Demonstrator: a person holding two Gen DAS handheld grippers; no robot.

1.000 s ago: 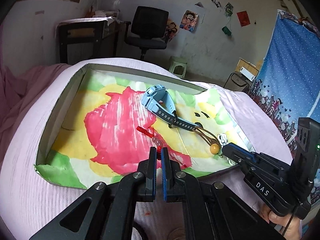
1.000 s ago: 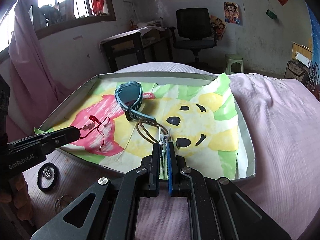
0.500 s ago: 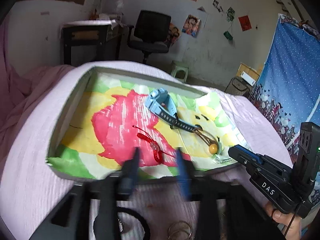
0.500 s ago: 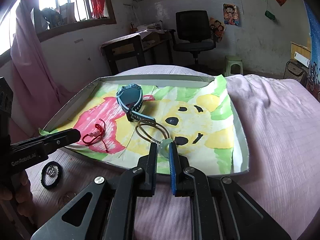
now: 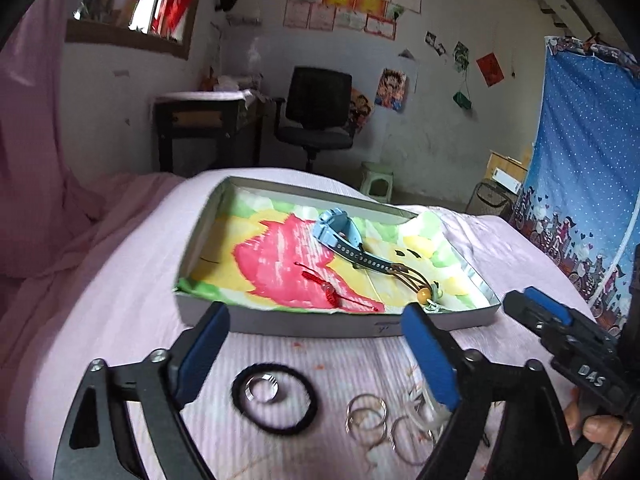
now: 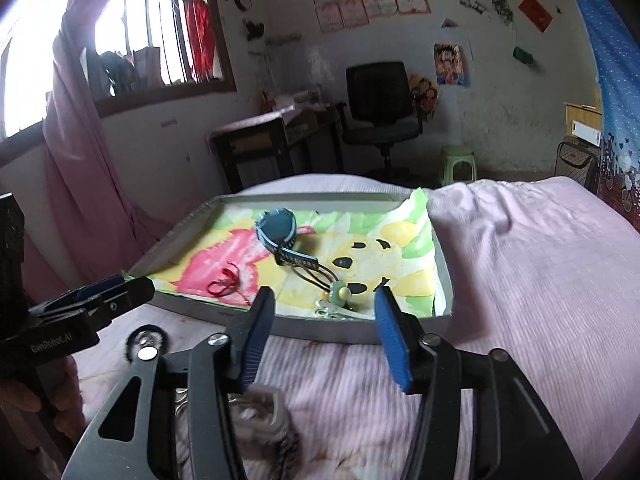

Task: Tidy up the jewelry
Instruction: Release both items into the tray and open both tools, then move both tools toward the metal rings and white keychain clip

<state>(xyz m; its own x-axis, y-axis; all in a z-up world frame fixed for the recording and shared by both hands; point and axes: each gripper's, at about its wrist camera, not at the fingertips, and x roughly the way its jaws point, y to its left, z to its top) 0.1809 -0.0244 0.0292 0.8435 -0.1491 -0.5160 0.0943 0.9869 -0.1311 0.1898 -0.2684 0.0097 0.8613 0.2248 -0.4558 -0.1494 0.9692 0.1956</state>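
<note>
A shallow grey tray point(image 5: 280, 326) lined with a painted sheet lies on the pink bed. In it are a blue watch point(image 5: 340, 236), a red cord bracelet point(image 5: 324, 286), a brown hair tie with an orange bead point(image 5: 420, 295) and a small metal clip point(image 6: 332, 313). My left gripper point(image 5: 316, 354) is open and empty, just in front of the tray, above a black hair tie point(image 5: 274, 398) with a silver ring point(image 5: 261, 389) inside it and several silver rings point(image 5: 372, 420). My right gripper point(image 6: 326, 340) is open and empty, near the tray's front edge.
A silver watch point(image 6: 264, 420) lies on the bed under the right gripper. A desk point(image 5: 204, 128), an office chair point(image 5: 316, 112) and a green stool point(image 5: 376, 184) stand beyond the bed. A blue curtain point(image 5: 588, 168) hangs at the right.
Both grippers opened and pulled back from the tray. The left let go of the red cord bracelet and the right let go of the clip; both now lie in the tray.
</note>
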